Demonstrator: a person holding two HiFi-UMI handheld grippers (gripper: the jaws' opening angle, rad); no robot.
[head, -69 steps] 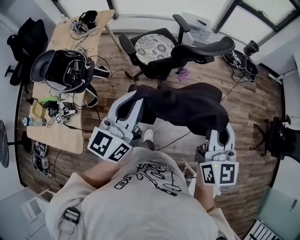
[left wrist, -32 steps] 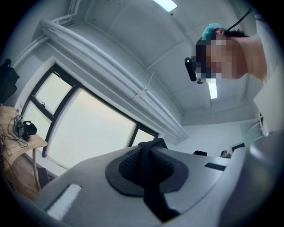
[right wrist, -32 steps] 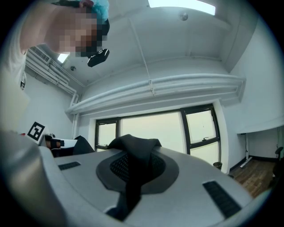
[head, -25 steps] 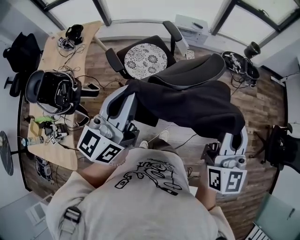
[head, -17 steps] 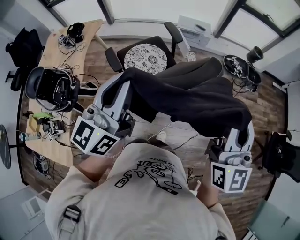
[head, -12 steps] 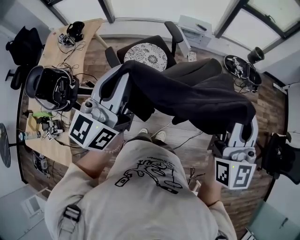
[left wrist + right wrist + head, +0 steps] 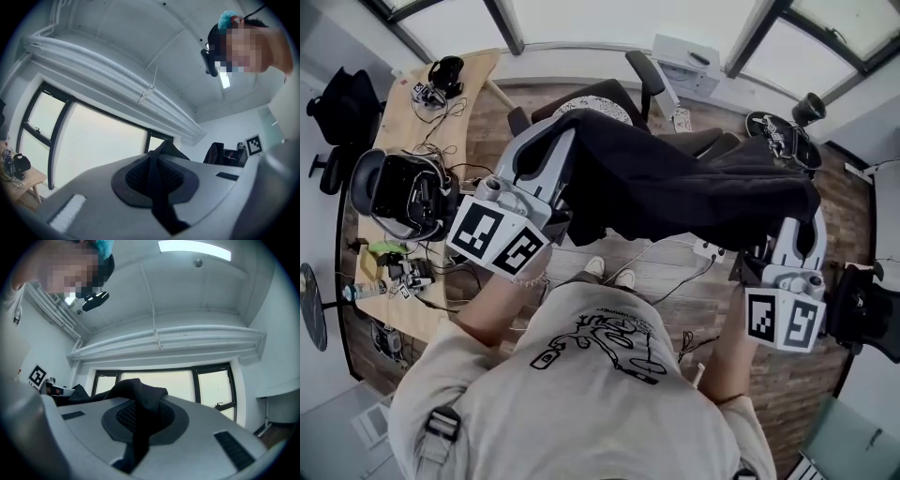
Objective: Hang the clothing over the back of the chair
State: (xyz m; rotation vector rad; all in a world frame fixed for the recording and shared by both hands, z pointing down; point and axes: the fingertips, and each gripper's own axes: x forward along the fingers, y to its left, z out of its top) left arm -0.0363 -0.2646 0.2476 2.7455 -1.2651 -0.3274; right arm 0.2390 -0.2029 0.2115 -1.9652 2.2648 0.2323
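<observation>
A black garment [image 7: 675, 187] is stretched out level between my two grippers, held high above the black office chair [image 7: 649, 80]. It hides most of the chair's back and patterned seat in the head view. My left gripper [image 7: 553, 141] is shut on the garment's left end, and a strip of the fabric [image 7: 159, 201] is pinched between its pads. My right gripper [image 7: 806, 208] is shut on the right end, where a bunch of cloth [image 7: 139, 401] rises out of the closed jaws. Both gripper views look up at the ceiling and windows.
A wooden desk [image 7: 394, 122] with a black headset [image 7: 398, 183] and cables stands at the left. A white box [image 7: 686, 52] sits by the window behind the chair. Another black chair [image 7: 862, 314] is at the right edge. A power strip [image 7: 708, 248] lies on the floor.
Both grippers have carried the garment up and forward over the chair. It now covers the chair's back and most of the seat, which showed before.
</observation>
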